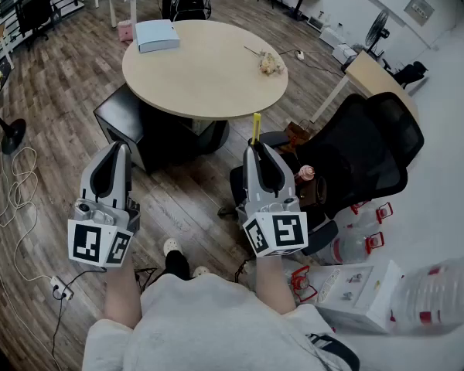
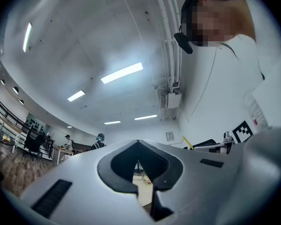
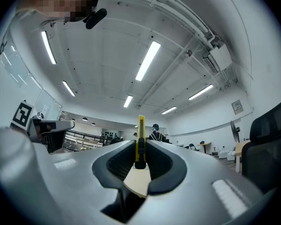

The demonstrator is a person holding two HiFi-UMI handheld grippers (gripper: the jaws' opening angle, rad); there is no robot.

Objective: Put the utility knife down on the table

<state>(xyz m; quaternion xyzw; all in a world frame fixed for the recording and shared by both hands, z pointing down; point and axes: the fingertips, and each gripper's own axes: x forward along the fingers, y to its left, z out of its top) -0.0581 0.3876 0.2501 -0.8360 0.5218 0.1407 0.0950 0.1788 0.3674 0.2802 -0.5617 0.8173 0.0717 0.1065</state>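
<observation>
Most of the head view is brown wood-plank floor. On it, ahead of the person, stands a round beige-topped table.

Table edges and room: the near rim curves just ahead of both grippers. The middle and near half of the top are bare. A light blue flat box lies at the far left rim. A small pale bundle lies near the right rim, well apart from the box.

A black swivel office chair sits to the right, just beside the right gripper's side. A black cube-shaped stool is tucked under the table's left edge. Bare floor lies between the stool and the left gripper.

The left grey gripper hangs short of the table, over the floor. In its own view the jaws are pressed together at the tips with nothing between them.

The right grey gripper is near the table's near rim. In its own view the jaws pinch a slim yellow utility knife.

Knife, head view: it is held in the right gripper, not on the table. Its long axis runs in line with the jaws. It sticks out past the fingertips, away from the person and toward the table. Its free end meets the near rim in the picture; height above the top cannot be told. In the right gripper view it stands upright at the centre.
</observation>
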